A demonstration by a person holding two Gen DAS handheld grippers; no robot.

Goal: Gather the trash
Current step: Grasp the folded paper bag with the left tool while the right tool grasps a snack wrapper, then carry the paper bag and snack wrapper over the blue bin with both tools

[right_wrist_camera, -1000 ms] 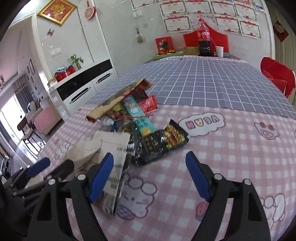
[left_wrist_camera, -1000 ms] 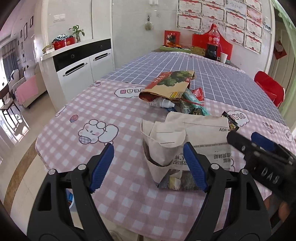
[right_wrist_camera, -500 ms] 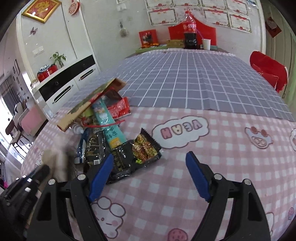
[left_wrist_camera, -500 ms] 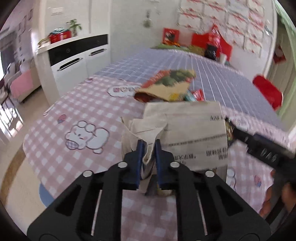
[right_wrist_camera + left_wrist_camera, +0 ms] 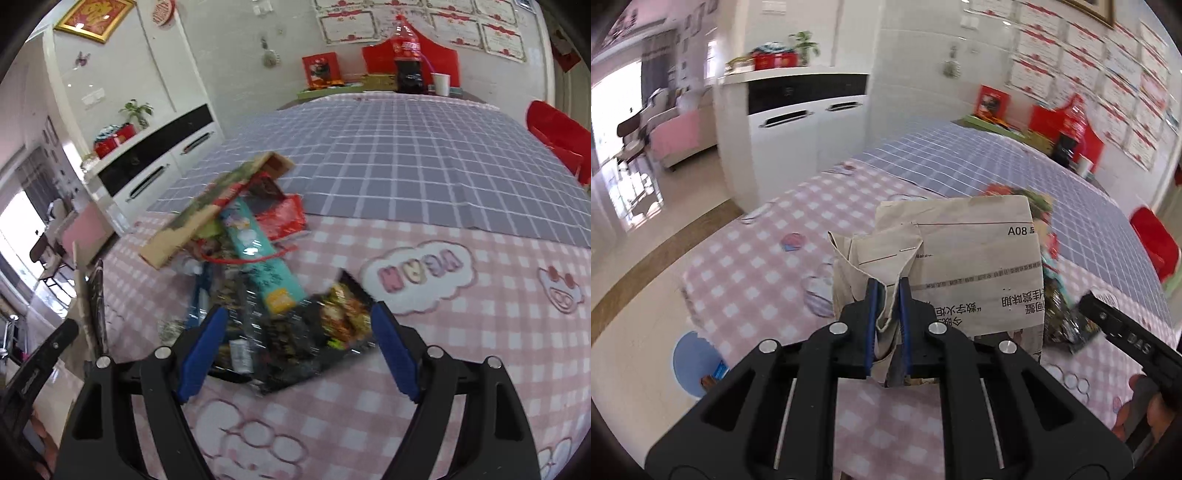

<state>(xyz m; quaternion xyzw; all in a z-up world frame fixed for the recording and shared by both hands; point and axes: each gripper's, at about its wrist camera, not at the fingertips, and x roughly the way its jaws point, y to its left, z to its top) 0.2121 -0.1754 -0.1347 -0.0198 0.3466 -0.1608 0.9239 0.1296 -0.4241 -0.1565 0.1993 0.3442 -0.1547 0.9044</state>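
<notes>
Newspaper, folded into a makeshift bag, hangs from our left gripper, whose blue pads are clenched on a crumpled flap at its mouth. We hold it by that edge, we judge, so the opening stays up and ready to take rubbish. It sits just above the pink checked tablecloth, near the table's front edge.

Beyond it lies the trash pile: a dark snack wrapper nearest us, a teal packet across it, a red wrapper behind, and a torn cardboard sleeve leaning over the lot. Motion blur smears the heap, so smaller pieces under it may be bottles or more wrappers; we cannot tell.

Our right gripper stands released, its jaws wide on either side of the dark wrapper without pressing it, placed to close on that piece first since it lies loose on top and nearest the bag.
</notes>
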